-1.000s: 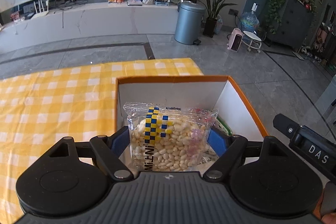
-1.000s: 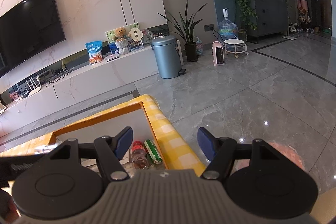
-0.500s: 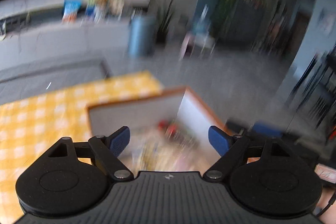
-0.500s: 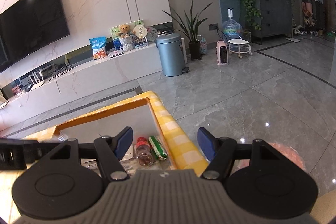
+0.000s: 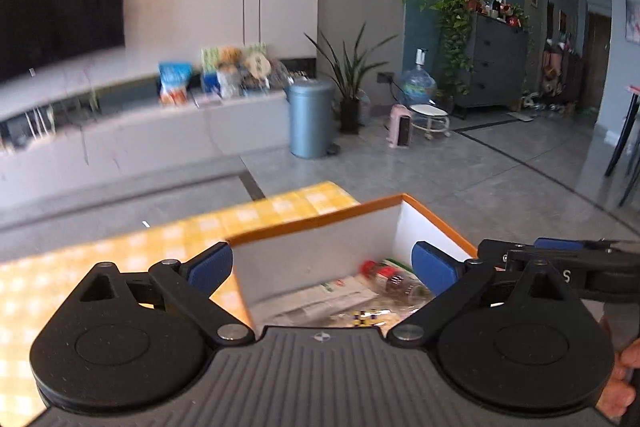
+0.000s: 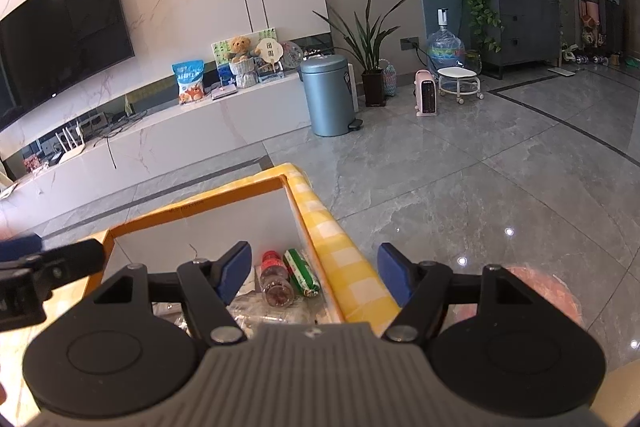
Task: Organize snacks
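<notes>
Covering the table (image 5: 100, 259), seemingly yellow checked cloth

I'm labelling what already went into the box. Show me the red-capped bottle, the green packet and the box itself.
red-capped bottle (image 6: 275, 282): right wrist view, on its clear body below the red cap.
green packet (image 6: 301, 271): right wrist view, mid-length on the wrapper.
box (image 6: 200, 205): right wrist view, on the orange far rim.
</notes>
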`<action>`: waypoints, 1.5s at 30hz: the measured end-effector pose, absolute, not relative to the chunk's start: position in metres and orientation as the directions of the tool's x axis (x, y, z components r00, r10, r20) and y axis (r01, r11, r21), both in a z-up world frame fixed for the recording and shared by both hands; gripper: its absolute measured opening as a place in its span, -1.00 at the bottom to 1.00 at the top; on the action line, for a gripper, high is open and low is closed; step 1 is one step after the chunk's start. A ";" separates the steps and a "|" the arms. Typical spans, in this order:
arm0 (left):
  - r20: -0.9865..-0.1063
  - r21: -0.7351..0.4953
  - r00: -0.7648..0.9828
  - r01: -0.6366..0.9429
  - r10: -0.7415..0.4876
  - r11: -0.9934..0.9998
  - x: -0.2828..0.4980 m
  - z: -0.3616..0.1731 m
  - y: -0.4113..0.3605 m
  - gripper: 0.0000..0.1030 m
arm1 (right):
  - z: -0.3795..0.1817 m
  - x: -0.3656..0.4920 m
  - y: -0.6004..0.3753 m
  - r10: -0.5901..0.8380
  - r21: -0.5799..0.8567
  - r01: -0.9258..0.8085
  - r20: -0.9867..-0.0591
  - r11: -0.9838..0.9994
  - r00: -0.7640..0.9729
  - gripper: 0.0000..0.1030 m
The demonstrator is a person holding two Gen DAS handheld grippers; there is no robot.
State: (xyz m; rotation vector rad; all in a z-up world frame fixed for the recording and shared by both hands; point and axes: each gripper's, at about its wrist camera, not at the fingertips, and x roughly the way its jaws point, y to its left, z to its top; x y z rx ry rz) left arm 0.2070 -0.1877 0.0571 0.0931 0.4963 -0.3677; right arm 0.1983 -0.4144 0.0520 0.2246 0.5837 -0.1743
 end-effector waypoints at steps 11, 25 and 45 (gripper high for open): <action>-0.475 0.128 0.862 0.265 -0.175 0.956 0.136 0.095 -0.153 1.00 | 0.105 0.129 -0.371 -0.134 0.154 0.239 -0.495 0.959 0.858 0.81; -0.490 0.075 0.845 0.288 -0.216 0.955 0.049 0.104 -0.122 1.00 | 0.095 0.010 -0.288 -0.054 0.015 0.076 -0.572 0.997 0.818 0.88; -0.492 0.013 0.848 0.233 -0.196 0.972 -0.001 0.084 -0.095 1.00 | 0.091 -0.044 -0.250 -0.041 0.025 0.066 -0.565 0.997 0.824 0.87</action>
